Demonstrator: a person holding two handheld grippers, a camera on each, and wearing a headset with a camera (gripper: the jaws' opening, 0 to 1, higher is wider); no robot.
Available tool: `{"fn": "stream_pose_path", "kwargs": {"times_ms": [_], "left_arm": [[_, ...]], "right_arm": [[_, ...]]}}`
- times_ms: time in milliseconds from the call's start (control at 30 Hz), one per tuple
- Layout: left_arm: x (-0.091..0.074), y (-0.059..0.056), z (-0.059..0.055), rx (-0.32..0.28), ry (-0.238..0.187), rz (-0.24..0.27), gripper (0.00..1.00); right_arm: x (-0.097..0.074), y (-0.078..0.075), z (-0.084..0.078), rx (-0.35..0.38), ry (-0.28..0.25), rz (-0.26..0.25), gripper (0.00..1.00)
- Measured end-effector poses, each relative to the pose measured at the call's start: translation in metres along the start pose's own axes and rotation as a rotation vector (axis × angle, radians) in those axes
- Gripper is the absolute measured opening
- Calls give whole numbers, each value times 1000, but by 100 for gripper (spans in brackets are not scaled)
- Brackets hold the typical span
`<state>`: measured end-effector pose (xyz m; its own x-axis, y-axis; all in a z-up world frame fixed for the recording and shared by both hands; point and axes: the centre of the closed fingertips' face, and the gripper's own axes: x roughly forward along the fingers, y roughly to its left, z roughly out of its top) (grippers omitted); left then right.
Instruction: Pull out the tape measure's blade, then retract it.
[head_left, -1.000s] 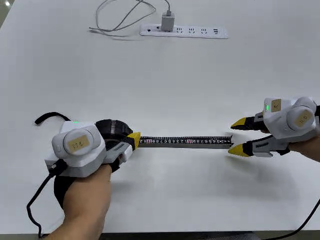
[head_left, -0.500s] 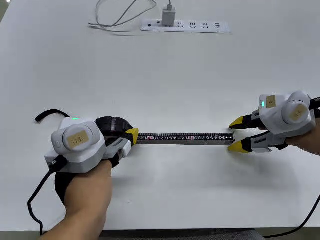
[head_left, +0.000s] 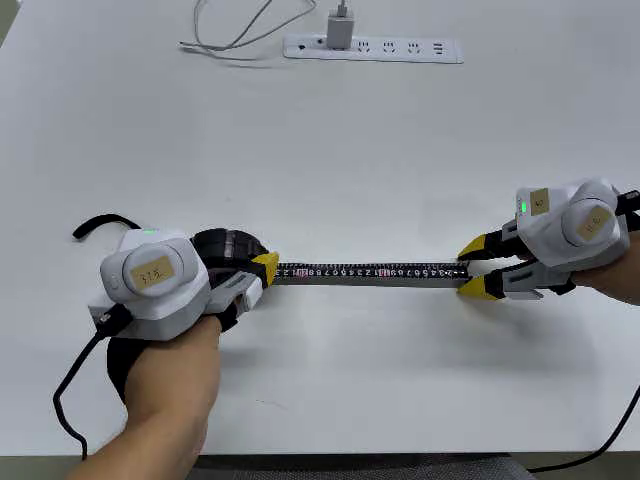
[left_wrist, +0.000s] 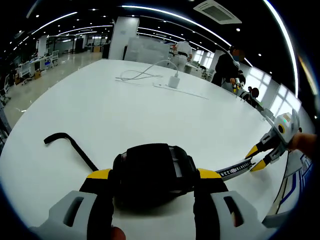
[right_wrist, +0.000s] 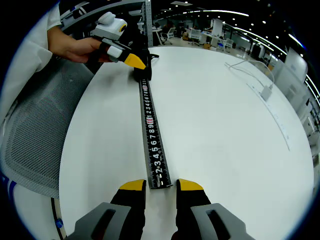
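**Right fingers narrowed on the blade's end**

The black, rounded tape-measure case (head_left: 225, 250) was held clamped between the fingers of the left gripper (left_wrist: 153, 175) on the white tabletop (head_left: 350, 150). Its dark, numbered steel blade (right_wrist: 150, 120) lay drawn out flat ahead of them, its end set between the yellow-tipped fingers of the right gripper (right_wrist: 161, 186). Those fingers, spread wide a second earlier, had been brought closer, though still apart. The pull-out was judged largely done, with retraction not yet begun.
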<state>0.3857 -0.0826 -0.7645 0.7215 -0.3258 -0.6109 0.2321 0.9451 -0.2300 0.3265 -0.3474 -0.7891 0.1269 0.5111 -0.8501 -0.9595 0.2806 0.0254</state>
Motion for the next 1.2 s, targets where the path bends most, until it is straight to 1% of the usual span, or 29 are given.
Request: {"fn": "stream_pose_path", "kwargs": {"times_ms": [67, 200, 533, 700, 733, 767, 1133, 1200], "left_arm": [[0, 0, 0, -1, 1, -2, 61], [0, 0, 0, -2, 5, -6, 61], [-1, -1, -1, -2, 13, -10, 60], [-2, -2, -1, -1, 24, -14, 60], [-1, -2, -1, 8, 32, -16, 59], [-1, -2, -1, 4, 39, -16, 59], [-1, -1, -1, -4, 38, -23, 59], [0, -1, -1, -5, 40, -24, 59]], "right_arm": [[0, 1, -1, -13, 7, 6, 17], [0, -1, -1, -28, 11, -2, 12], [1, -1, -1, -54, 9, -6, 11], [0, -1, -1, -57, 7, -4, 11], [0, -1, 0, -60, 3, -4, 11], [0, -1, -1, -61, 5, -4, 11], [-1, 0, -1, -62, 12, 1, 11], [-1, 0, 2, -60, 0, 2, 11]]}}
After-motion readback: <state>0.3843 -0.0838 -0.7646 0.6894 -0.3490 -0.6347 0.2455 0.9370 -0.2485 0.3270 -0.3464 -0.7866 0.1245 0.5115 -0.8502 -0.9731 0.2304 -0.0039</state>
